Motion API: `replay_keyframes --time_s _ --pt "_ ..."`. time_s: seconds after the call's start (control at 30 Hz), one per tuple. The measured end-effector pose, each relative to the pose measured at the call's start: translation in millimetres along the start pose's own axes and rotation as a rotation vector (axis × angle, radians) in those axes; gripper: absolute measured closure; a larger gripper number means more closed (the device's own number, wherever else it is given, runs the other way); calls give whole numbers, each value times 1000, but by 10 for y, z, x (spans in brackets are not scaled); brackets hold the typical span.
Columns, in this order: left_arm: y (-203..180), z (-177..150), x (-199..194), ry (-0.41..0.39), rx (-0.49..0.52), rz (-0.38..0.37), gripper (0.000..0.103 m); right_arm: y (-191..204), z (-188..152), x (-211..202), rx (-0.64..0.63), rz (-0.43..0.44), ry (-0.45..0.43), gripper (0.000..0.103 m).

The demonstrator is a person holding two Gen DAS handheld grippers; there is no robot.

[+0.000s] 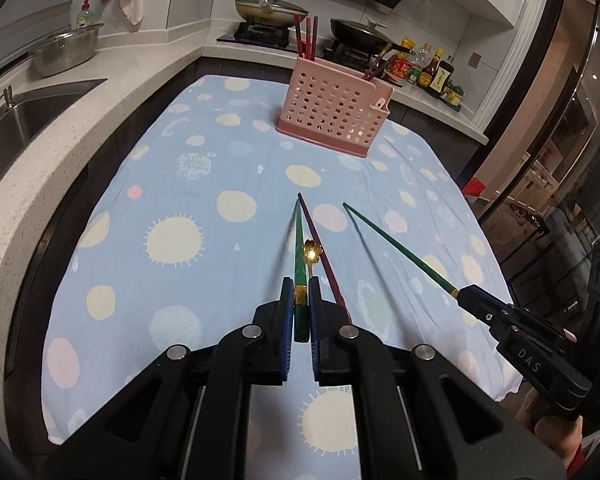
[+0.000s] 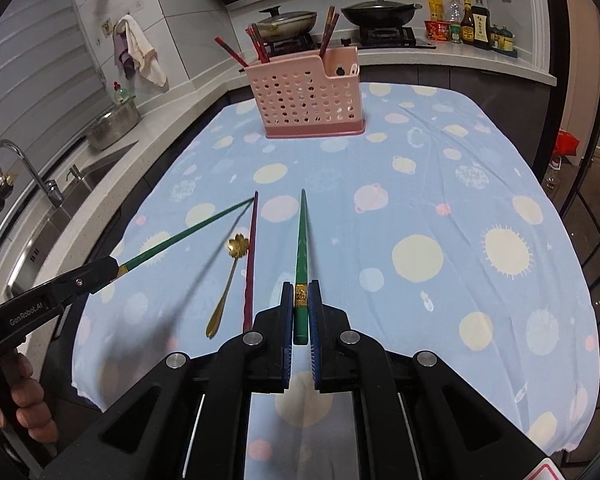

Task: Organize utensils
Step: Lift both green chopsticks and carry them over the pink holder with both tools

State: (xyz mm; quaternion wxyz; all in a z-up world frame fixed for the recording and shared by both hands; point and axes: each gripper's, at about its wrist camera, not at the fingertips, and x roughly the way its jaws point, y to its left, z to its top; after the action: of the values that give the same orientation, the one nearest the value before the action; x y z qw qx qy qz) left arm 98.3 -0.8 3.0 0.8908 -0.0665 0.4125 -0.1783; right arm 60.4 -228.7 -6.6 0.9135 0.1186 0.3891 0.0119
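Note:
My left gripper is shut on a green chopstick, held above the table and pointing at the pink holder. My right gripper is shut on a second green chopstick; it also shows in the left wrist view. A dark red chopstick and a gold flower-bowled spoon lie on the cloth between the grippers. The pink holder stands at the table's far end with several red and brown chopsticks in it.
A blue dotted cloth covers the table. A sink and a steel colander are on the counter to the left. Pans sit on the stove behind the holder, with sauce bottles to its right.

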Motion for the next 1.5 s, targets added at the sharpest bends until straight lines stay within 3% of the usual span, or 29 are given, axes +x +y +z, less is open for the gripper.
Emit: replay_keyframes --time_s 0.37,0.7,1.23,1.5 --pt "-94 579 -222 -138 22 -6 96 -114 637 -362 51 39 -161 96" --pt "-189 1099 -233 -234 48 -5 97 -185 1092 -462 68 60 -250 96" --pt "-374 1971 -116 -356 104 -6 97 -270 1899 -354 72 79 -362 96" --pt "-542 2616 -101 -449 127 -28 97 -201 2564 -181 30 73 -427 96"
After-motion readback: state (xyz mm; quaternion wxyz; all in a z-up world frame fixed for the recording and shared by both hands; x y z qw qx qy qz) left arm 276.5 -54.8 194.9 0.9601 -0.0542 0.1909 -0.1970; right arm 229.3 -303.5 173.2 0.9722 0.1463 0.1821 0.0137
